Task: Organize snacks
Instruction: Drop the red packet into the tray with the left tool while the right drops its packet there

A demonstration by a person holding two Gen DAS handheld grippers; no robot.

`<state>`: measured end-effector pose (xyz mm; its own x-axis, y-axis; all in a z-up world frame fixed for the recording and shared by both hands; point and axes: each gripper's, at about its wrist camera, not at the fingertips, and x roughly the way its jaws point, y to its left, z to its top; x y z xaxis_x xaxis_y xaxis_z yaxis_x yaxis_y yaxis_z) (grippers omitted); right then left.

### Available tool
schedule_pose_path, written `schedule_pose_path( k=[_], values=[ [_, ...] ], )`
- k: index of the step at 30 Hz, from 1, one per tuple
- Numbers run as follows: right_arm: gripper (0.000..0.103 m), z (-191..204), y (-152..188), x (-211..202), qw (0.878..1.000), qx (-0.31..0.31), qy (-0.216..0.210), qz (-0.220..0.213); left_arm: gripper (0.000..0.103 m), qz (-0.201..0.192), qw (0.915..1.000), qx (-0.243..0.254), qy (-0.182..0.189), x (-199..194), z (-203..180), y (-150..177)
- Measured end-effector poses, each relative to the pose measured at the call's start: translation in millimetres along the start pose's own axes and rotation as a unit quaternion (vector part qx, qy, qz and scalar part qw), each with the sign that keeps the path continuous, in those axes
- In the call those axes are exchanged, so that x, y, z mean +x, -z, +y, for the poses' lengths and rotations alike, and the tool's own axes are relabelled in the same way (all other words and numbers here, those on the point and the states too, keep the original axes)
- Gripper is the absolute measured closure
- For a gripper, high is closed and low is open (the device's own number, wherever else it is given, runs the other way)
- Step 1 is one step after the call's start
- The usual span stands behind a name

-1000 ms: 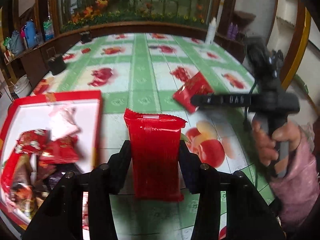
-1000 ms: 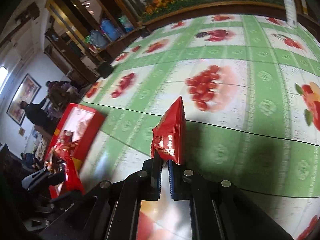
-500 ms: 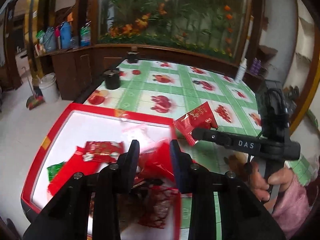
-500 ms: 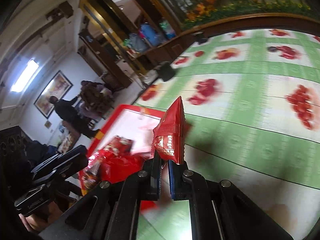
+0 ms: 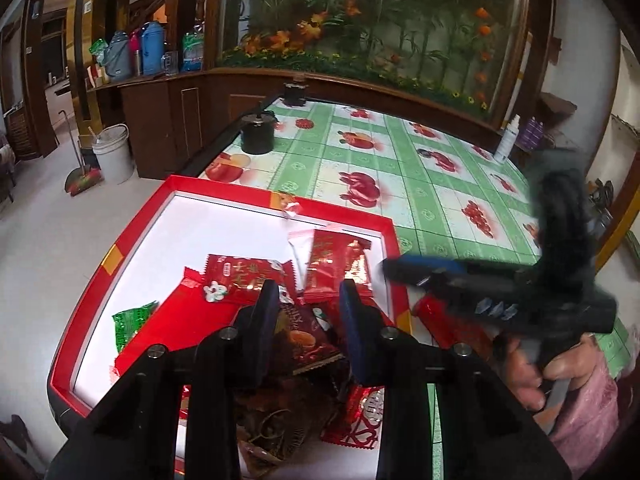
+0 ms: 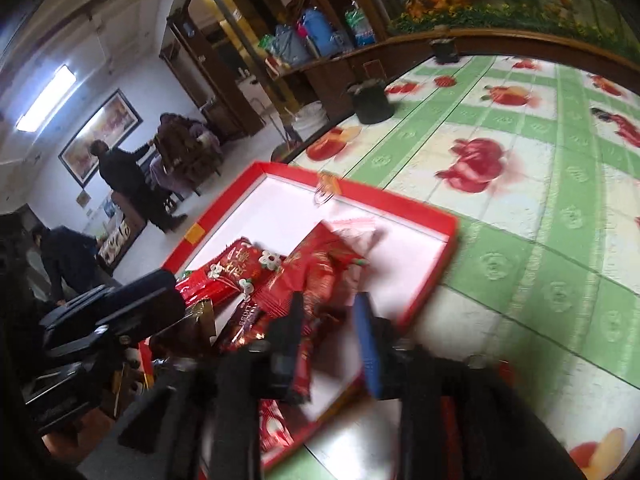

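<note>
**Drop-off over the tray: both tools empty**

The step in hand looks like the release. The left tool (image 5: 308, 308) hovers low in the frame above the red tray (image 5: 140, 216); its jaws stand a little apart and grasp nothing. The right tool (image 6: 328, 320) has just been opening its jaws, and nothing sits between them. It hangs over the tray's right rim.

The snacks (image 5: 244, 276) lie heaped in the nearer half of the tray, mostly red packets with a green and a brown one. The far half is bare white.

One red packet (image 5: 444, 316) shows under the right tool, just outside the rim. Whether it rests on the tabletop (image 5: 400, 152) I cannot tell.

Next, probably, that packet needs collecting. This calls for released jaws brought down flat over it, then a lift over the rim.
</note>
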<state>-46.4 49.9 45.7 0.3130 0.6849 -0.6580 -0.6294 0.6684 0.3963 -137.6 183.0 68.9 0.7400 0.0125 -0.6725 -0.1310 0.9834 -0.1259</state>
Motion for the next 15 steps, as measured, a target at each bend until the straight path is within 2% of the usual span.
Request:
schedule_pose_path(
  k=[3,4,5,7,10,12,13,14,15],
  values=[
    [0.049,-14,7,-28,0.995,-0.003,0.101,-0.018,0.074,0.001,1.0000,0.008,-0.004,-1,-5,-1],
    [0.041,-16,12,-31,0.992,-0.011,0.124,-0.004,0.074,0.001,1.0000,0.008,-0.003,0,-5,-1],
    [0.038,-17,18,-31,0.989,-0.020,0.142,0.018,0.074,0.002,1.0000,0.008,-0.003,1,-7,-1],
    [0.038,-16,30,-30,0.984,-0.030,0.166,0.049,0.074,0.005,1.0000,0.005,-0.003,4,-8,0],
    [0.038,-4,47,-21,0.981,-0.043,0.168,0.086,0.074,0.009,1.0000,0.000,0.003,5,-10,3],
    [0.036,6,54,-12,0.976,-0.066,0.180,0.099,0.074,0.008,0.9999,0.000,0.006,2,-11,4],
    [0.037,13,59,-8,0.972,-0.091,0.199,0.090,0.074,0.004,1.0000,0.000,0.005,-3,-9,4],
    [0.049,16,59,-9,0.972,-0.098,0.197,0.085,0.074,0.002,1.0000,-0.001,0.004,-5,-7,4],
    [0.055,16,59,-11,0.975,-0.089,0.185,0.083,0.074,-0.002,1.0000,-0.004,0.000,-9,-3,4]
  ],
)
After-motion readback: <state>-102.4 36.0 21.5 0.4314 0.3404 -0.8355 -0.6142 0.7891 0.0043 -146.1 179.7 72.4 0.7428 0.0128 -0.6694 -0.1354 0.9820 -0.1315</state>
